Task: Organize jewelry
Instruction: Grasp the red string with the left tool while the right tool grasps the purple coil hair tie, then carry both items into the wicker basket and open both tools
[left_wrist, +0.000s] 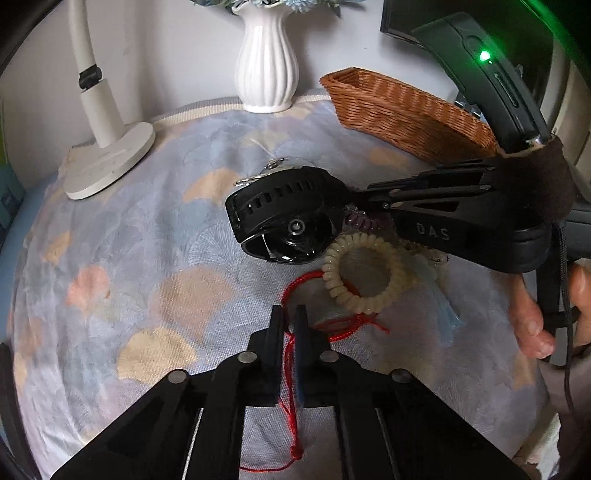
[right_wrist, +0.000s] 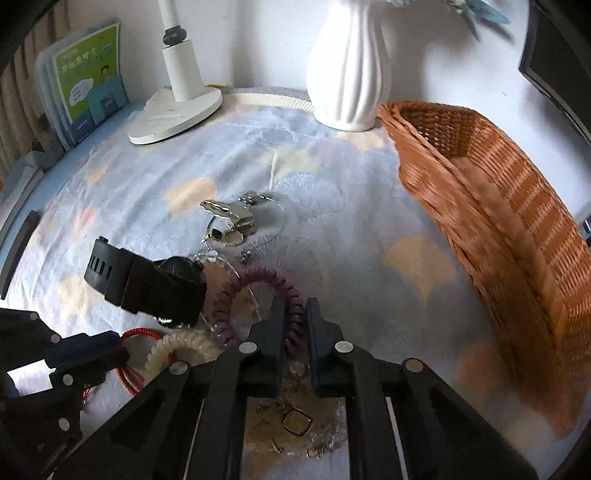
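Observation:
My left gripper (left_wrist: 290, 314) is shut on a red cord bracelet (left_wrist: 334, 328) that lies on the patterned cloth; the cord runs between the jaws and trails back below them. My right gripper (right_wrist: 295, 306) is shut on a purple coil bracelet (right_wrist: 258, 280); it shows from the side in the left wrist view (left_wrist: 354, 206). A black watch (left_wrist: 284, 214) lies beside the pile, also in the right wrist view (right_wrist: 147, 284). A cream coil bracelet (left_wrist: 364, 275) rests over the red cord. Silver clips (right_wrist: 231, 218) lie behind. A wicker basket (right_wrist: 517, 229) stands to the right.
A white vase (left_wrist: 266, 62) and a white lamp base (left_wrist: 110, 162) stand at the back. Booklets (right_wrist: 88, 74) lean at the far left. A clear bag of small gold pieces (right_wrist: 291, 421) lies under my right gripper. A dark monitor (left_wrist: 399, 18) is behind the basket.

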